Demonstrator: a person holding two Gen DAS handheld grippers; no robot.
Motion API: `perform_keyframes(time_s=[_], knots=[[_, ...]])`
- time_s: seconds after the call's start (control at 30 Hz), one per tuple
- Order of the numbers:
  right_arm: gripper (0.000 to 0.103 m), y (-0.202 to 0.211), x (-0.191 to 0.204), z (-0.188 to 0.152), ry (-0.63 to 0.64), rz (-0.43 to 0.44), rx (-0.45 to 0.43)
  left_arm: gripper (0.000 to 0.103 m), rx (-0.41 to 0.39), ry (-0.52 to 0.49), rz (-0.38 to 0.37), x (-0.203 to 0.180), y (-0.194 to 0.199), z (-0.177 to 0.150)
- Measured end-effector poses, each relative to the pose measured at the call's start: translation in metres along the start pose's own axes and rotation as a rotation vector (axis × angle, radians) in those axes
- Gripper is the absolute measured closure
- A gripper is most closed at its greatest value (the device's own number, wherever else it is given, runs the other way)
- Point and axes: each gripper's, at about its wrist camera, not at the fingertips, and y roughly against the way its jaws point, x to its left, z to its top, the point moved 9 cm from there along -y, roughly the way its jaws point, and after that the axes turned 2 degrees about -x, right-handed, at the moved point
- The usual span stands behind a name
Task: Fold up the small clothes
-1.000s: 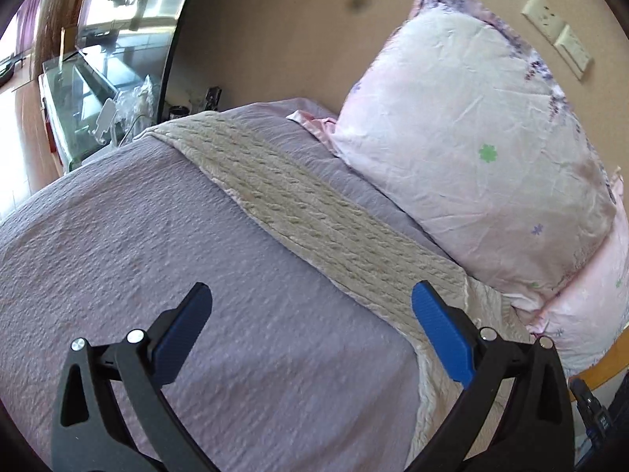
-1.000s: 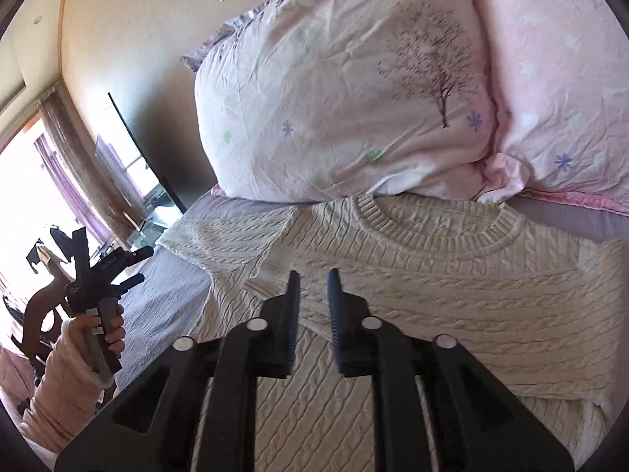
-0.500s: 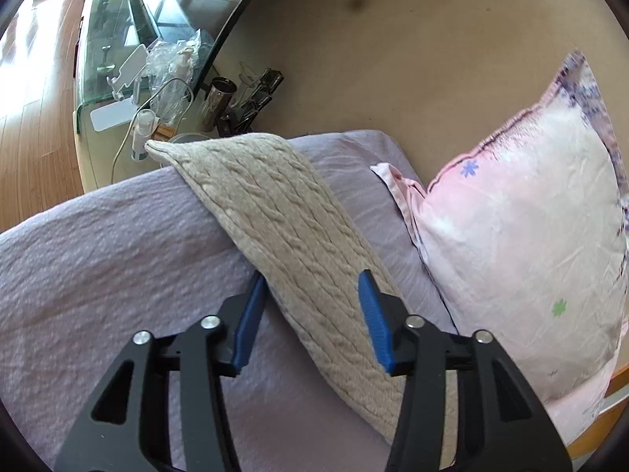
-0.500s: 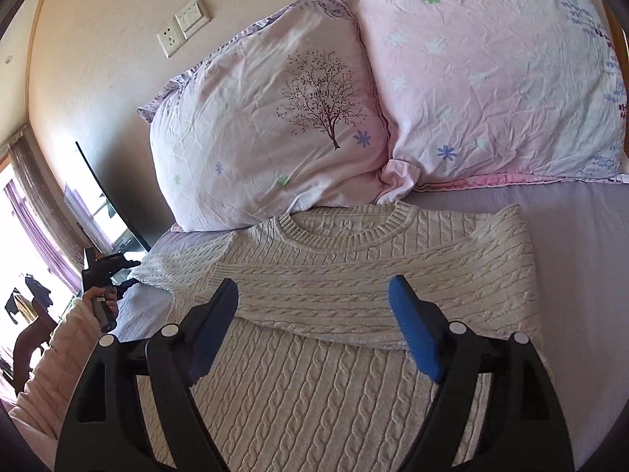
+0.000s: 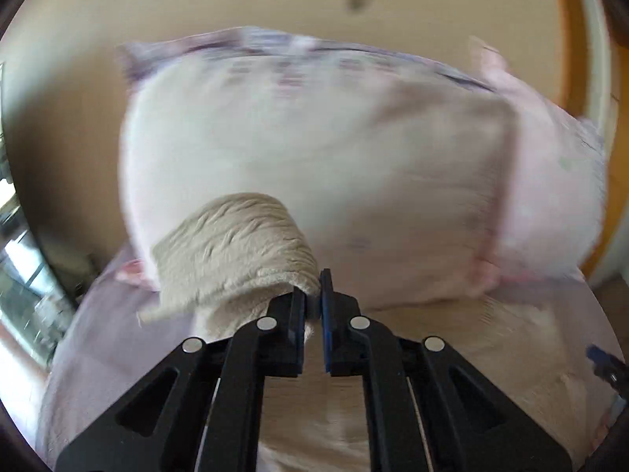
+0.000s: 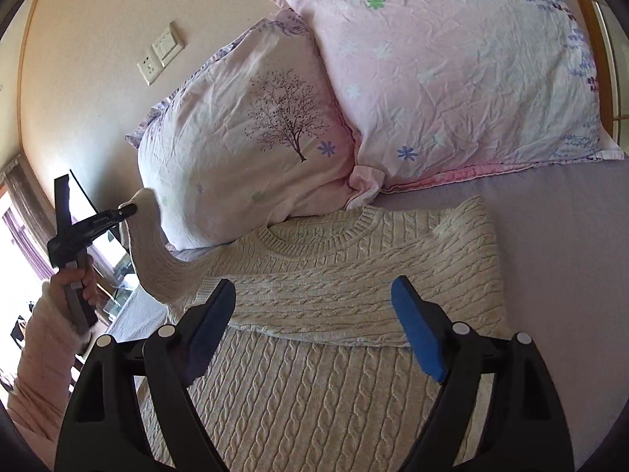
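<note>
A cream cable-knit sweater lies on the purple bedspread, neck toward the pillows, its right sleeve folded across the chest. My left gripper is shut on the cuff end of the left sleeve and holds it lifted off the bed; the right wrist view shows that gripper at the left with the sleeve hanging from it. My right gripper is open and empty, hovering over the sweater's body.
Two floral pillows lean against the wall behind the sweater. Wall sockets sit above them. A glass-topped stand is at the left bed edge. The left wrist view is motion-blurred.
My left gripper closed on the left sleeve and lifted it, swinging toward the pillows. My right gripper opened wide and drew back slightly over the sweater.
</note>
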Motion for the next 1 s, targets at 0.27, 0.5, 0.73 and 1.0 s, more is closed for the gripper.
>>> perform_keyframes(time_s=[0.27,0.5,0.73,1.0], knots=[[0.022,-0.002,-0.047,-0.008,-0.191,0.003,0.072,0.065,0.146,-0.239,-0.214,-0.140,0.004,-0.112],[0.056,-0.054,-0.086,-0.002,-0.370,-0.056,0.161,0.051,0.164,-0.038,-0.094,-0.028,0.057,-0.159],[0.059,-0.104,-0.110,0.006,-0.465,-0.157,0.153,0.040,0.168,0.041,0.005,0.032,0.097,-0.194],[0.095,-0.050,-0.091,0.014,-0.381,-0.130,-0.025,0.034,0.171,0.076,-0.017,0.050,0.103,-0.206]])
